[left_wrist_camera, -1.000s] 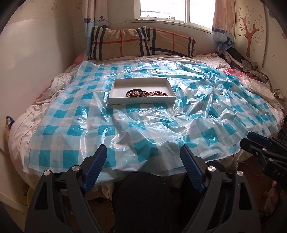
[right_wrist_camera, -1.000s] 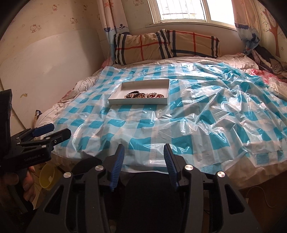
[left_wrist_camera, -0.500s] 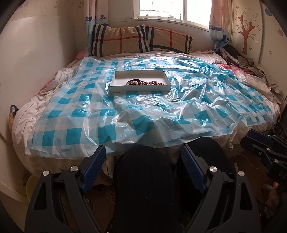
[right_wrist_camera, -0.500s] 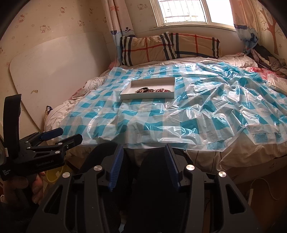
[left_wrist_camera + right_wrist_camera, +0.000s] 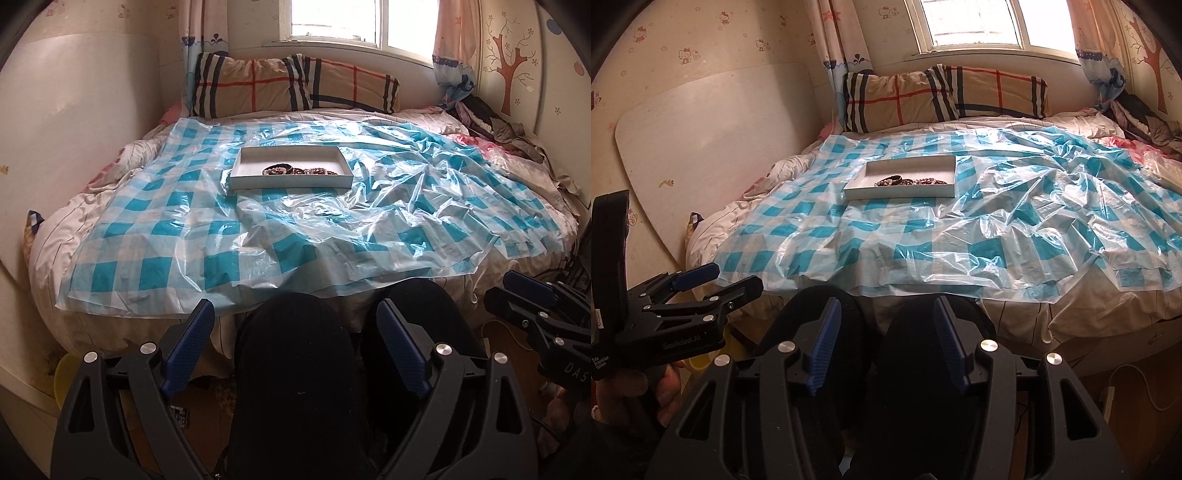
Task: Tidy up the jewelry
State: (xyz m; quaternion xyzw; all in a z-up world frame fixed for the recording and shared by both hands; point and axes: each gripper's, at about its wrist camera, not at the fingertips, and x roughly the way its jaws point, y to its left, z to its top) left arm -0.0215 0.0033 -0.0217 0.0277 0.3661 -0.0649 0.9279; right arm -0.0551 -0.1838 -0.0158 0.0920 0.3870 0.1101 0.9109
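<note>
A shallow white tray [image 5: 243,164] [image 5: 862,175] lies on the blue-checked plastic sheet on the bed. Several bracelets [image 5: 299,171] [image 5: 910,181] lie in a row near its front wall. My left gripper [image 5: 293,321] is open and empty, low over the person's dark knees, well short of the bed; it also shows in the right wrist view [image 5: 727,282]. My right gripper [image 5: 886,321] is open and empty, also back over the knees; it also shows in the left wrist view [image 5: 504,290].
The checked plastic sheet [image 5: 332,229] covers the bed, wrinkled on the right. Striped pillows [image 5: 291,83] lie under the window. A white board [image 5: 713,144] leans on the left wall. Clothes [image 5: 491,122] pile at the far right. A yellow bowl [image 5: 64,373] sits on the floor.
Both grippers have pulled back and down from the bed; the tray looks farther away and the person's knees now fill the foreground. Both stay open.
</note>
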